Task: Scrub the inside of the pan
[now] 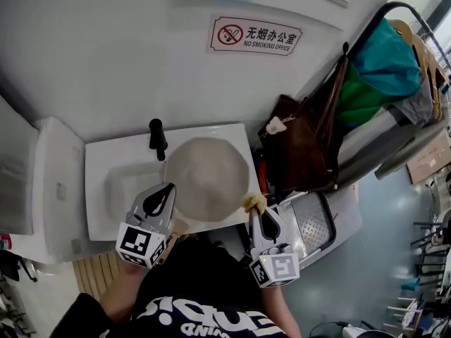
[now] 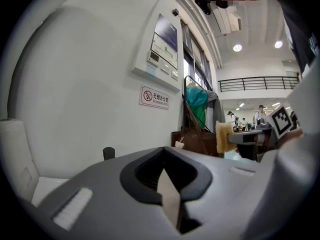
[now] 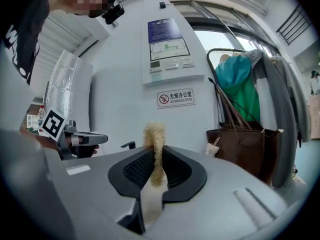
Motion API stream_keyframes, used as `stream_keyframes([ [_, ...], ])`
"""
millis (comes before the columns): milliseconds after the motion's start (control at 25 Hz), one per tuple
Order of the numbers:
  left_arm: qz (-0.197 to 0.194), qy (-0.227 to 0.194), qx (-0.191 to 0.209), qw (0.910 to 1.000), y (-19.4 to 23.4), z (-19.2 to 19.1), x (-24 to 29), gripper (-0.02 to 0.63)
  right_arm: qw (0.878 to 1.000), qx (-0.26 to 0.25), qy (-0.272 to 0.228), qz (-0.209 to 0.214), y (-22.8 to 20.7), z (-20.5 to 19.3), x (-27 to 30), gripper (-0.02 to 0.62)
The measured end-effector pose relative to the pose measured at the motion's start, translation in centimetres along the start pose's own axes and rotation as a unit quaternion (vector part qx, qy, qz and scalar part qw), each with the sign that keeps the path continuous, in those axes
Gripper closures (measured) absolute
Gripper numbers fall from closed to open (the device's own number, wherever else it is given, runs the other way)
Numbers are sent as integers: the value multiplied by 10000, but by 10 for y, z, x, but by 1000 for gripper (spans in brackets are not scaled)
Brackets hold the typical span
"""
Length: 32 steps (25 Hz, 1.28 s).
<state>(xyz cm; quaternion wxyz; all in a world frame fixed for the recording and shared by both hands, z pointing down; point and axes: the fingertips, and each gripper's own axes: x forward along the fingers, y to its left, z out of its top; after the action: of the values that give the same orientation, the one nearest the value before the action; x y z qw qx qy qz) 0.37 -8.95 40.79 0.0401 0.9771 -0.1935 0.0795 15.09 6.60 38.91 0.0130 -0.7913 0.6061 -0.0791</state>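
Head view only: the pan, round and pale grey, lies over the right half of the white sink. The black tap stands at the pan's 10 o'clock. Neither gripper view shows the pan clearly.
Head view, around the pan: the no-smoking sign is on the wall at 12 o'clock. A brown bag hangs at 3 o'clock, and a teal garment is on the rack beyond it.
Gripper views only: both show a wall panel above the sign. The left gripper view also takes in a lit hall far off at its 3 o'clock.
Left gripper: it is at the pan's 8 o'clock, and its tip overlaps the rim from above. Whether it touches the rim cannot be told.
Left claw: the jaws are together, and its own view shows nothing between them.
Brown stub: it sits just beside the left gripper at the pan's 7 o'clock. It may be the handle, but that cannot be told.
Right gripper: it is at the pan's 4 o'clock, just off the sink's front right corner and apart from the pan.
Right claw: the jaws are clamped on a tan, fibrous scrubber, whose tuft stands up past the jaw tips.
Cross-check: the left gripper view shows that scrubber at its 3 o'clock, pinched in the other gripper's tip.
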Motion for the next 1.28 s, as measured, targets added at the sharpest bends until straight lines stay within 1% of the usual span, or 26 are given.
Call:
stream_keyframes([
  [120,228,5,3,9997,4,5,1,609,9996,-8,-9,266,-2,6,17,543],
  [280,578,-102,48,9983,8,18,0,609,9978,6,24,669,-10,9,39,543],
  [560,782,-196,35,9967,7,26,0,607,9923,-7,17,1236,-12,14,67,543],
  [600,791,-177,16,9967,6,25,1,598,9915,-7,13,1305,-12,14,70,543],
  [680,792,-64,-45,9968,5,20,3,557,9898,-24,30,1422,-12,14,77,543],
  [720,800,26,-79,9968,4,16,5,528,9891,-39,50,1471,-12,13,79,543],
  [840,887,224,-143,9957,7,8,6,400,9871,-97,120,1593,-11,11,87,543],
  [920,933,268,-181,9951,11,6,6,345,9860,-120,131,1659,-10,10,92,543],
  [1040,885,494,-280,9944,12,-6,5,327,9851,-72,145,1715,-11,10,96,543],
  [1160,848,860,-294,9922,12,-23,3,325,9842,-18,183,1763,-13,6,99,543],
  [1280,858,1225,-336,9882,14,-45,-4,327,9828,-37,219,1831,-9,5,106,543],
])
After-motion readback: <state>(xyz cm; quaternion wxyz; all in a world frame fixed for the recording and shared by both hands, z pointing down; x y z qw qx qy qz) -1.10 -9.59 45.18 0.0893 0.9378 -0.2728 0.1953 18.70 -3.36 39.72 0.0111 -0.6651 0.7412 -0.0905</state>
